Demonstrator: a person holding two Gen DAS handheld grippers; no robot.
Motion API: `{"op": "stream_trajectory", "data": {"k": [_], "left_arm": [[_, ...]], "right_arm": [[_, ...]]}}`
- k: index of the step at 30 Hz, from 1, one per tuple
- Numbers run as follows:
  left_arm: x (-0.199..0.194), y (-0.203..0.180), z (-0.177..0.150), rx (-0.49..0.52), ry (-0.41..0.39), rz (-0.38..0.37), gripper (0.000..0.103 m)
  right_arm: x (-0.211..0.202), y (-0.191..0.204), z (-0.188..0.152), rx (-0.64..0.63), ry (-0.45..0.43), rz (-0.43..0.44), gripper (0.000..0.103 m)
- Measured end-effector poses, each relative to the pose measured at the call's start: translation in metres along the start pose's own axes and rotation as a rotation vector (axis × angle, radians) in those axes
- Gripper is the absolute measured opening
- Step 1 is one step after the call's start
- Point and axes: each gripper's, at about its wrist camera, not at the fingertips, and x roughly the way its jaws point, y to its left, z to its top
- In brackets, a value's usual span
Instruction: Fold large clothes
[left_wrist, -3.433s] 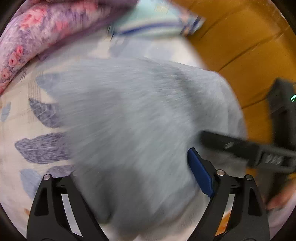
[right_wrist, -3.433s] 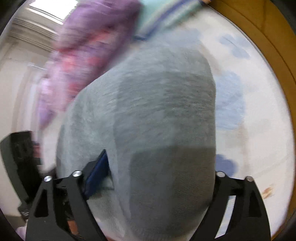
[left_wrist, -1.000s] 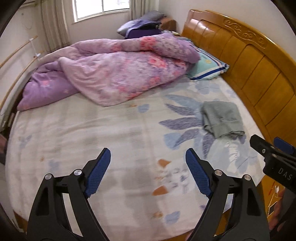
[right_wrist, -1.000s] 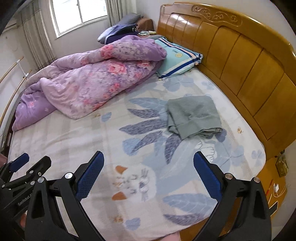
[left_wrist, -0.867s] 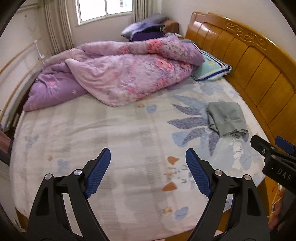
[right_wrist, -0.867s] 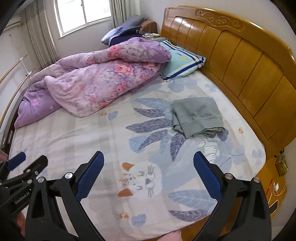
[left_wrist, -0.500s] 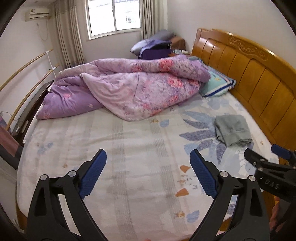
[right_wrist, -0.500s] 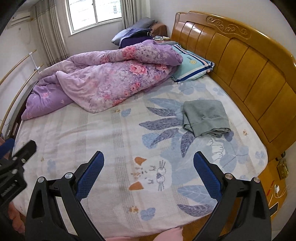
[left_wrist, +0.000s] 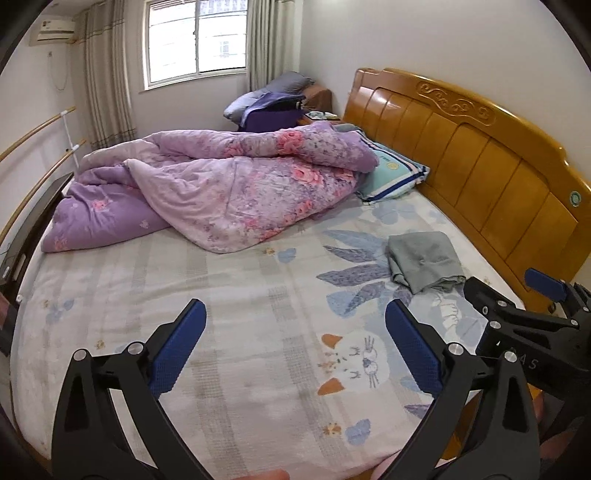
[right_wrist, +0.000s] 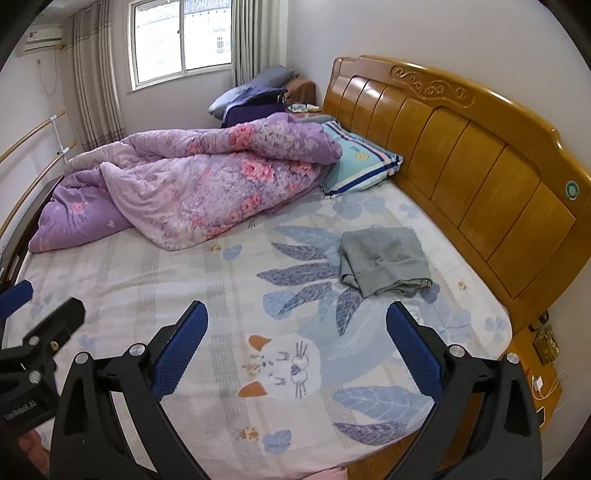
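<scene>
Near the wooden headboard (right_wrist: 476, 162), on the patterned bed sheet (right_wrist: 229, 295), lies the grey garment (right_wrist: 384, 260), folded into a thick, roughly square bundle with a ribbed hem along its near edge and a few creases on top. Well short of it, the left gripper (left_wrist: 293, 341) is opening with nothing between its jaws, and the right gripper (right_wrist: 295, 341) stands spread wide and empty.

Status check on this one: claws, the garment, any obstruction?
Left claw opening, nothing between; right claw open, empty. Grey garment folded on sheet near headboard. No obstruction.
</scene>
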Motion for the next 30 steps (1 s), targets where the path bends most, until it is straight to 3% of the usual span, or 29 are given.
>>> {"op": "stream_trajectory", "data": {"k": [17, 30], "left_arm": [[0.009, -0.022, 0.001, 0.061, 0.009, -0.059, 0.098], [0.013, -0.031, 0.002, 0.068, 0.004, -0.084, 0.098]], "right_arm": [[-0.009, -0.01, -0.003, -0.001, -0.027, -0.07, 0.094], [-0.009, -0.019, -0.002, 0.017, -0.023, -0.064, 0.094]]}}
